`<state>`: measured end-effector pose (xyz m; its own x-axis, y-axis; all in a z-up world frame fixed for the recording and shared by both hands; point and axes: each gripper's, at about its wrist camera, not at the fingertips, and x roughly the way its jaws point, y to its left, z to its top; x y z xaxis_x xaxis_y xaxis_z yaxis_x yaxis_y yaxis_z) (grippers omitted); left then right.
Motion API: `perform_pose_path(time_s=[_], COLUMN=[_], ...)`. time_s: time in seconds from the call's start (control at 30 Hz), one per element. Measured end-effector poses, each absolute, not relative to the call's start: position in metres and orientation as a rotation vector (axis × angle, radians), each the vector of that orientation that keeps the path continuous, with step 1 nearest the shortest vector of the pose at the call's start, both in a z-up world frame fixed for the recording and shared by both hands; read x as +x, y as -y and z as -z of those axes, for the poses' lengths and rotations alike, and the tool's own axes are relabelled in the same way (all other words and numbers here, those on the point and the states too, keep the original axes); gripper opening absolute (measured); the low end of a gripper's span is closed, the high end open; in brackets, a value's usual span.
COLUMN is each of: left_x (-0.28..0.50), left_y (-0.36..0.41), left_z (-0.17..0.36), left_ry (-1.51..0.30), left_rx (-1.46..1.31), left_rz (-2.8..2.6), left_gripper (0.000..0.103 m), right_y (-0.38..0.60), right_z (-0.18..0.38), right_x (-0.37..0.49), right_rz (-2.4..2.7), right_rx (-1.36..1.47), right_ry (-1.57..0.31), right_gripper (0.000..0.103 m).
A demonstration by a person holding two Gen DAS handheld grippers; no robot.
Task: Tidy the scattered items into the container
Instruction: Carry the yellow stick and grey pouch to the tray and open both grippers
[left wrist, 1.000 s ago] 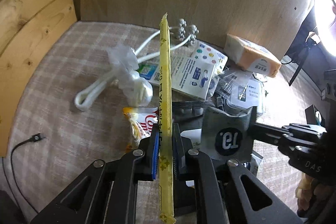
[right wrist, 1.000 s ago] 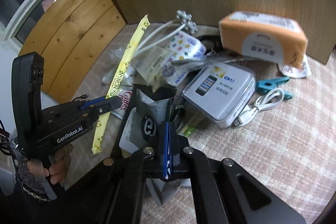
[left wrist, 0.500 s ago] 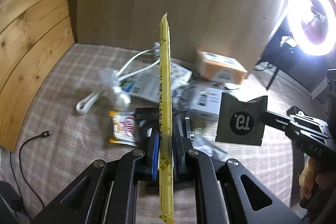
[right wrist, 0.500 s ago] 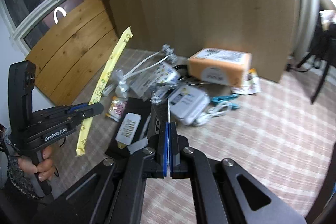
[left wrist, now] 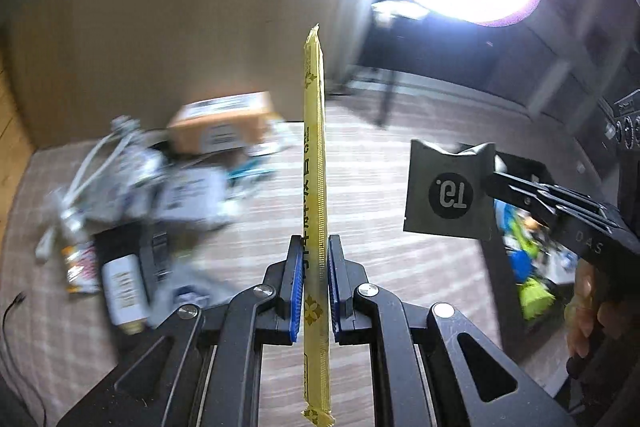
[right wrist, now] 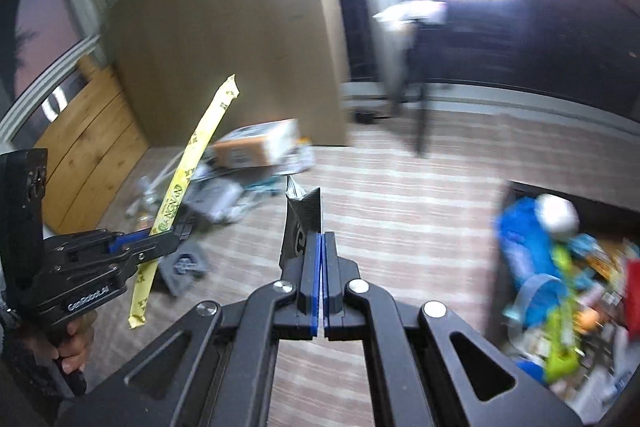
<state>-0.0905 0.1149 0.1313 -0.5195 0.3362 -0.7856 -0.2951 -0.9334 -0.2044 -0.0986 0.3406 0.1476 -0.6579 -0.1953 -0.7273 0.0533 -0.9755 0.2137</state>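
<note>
both grippers are loaded: my left gripper (left wrist: 314,279) is pinching a long yellow stick packet (left wrist: 315,163), and my right gripper (right wrist: 320,259) is pressed together on a flat dark pouch (left wrist: 446,193). the packet's long axis runs straight out along my left fingers, sticking out far beyond the tips and also back below the grip. the container (right wrist: 568,291), a dark bin already crowded with colourful things, lies on the floor to the right, nearer my right hand (left wrist: 588,311) than my left. the pile of scattered items (left wrist: 152,187) sits off to the far left. i judge the pouch should drop first, and the packet wants tilting so its length fits inside the rim.
</note>
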Motion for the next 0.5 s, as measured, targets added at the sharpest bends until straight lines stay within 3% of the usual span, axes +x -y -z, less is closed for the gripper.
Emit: perform_pose_path(time_s=[0.5], left_x=[-0.070], left_y=[-0.318], left_z=[-0.157], left_ry=[-0.089], left_rx=[-1.134], left_rz=[-2.139], left_gripper=[0.010], right_y=[-0.527], right_z=[-0.159], right_x=[0.000], right_rz=[3.097], right_rx=[1.299], right_ry=[0.506], right_gripper=[0.001])
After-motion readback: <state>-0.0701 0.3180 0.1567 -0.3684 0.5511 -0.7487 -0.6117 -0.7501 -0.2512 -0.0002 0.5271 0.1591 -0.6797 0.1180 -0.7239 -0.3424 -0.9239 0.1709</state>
